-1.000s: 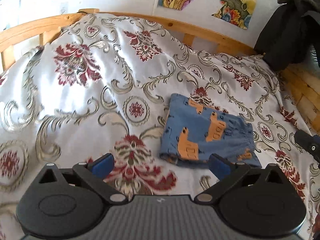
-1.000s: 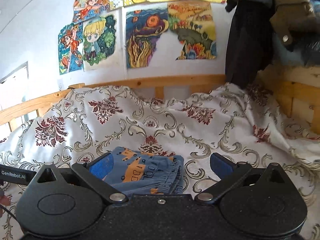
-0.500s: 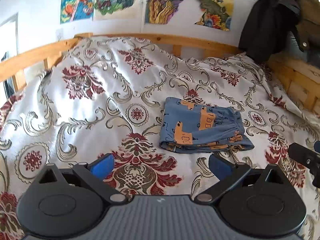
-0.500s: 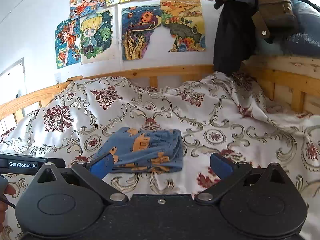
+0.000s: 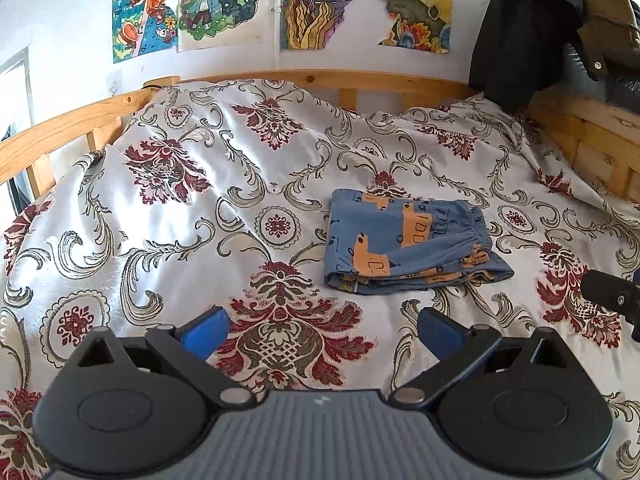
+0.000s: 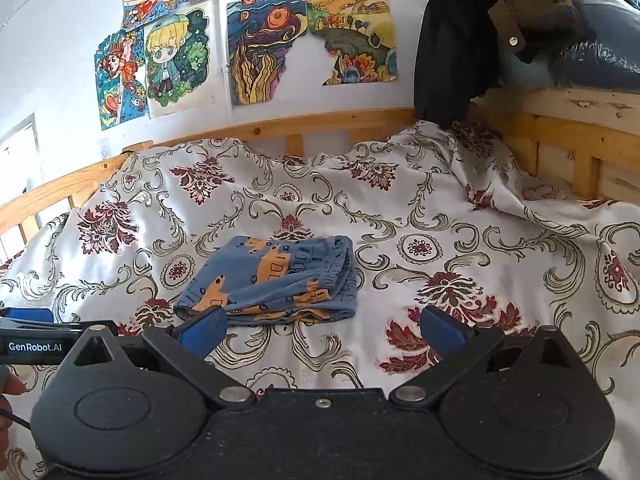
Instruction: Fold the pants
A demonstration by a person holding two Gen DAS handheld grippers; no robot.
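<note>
Lying folded, the blue pants (image 5: 408,246) sit beyond both wide, empty grippers.

A wooden-railed bed (image 5: 256,80) carried a pale floral bedspread (image 5: 168,216). Folded blue pants (image 5: 404,244) lay flat on it, ahead of the left jaws, toward their right finger.

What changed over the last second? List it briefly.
Both hand-held grippers, left and right, pulled back from the folded pants, which now look smaller and farther off. Nothing was grasped or released. Jaws stayed open and empty; pants stayed folded on the bedspread.
</note>
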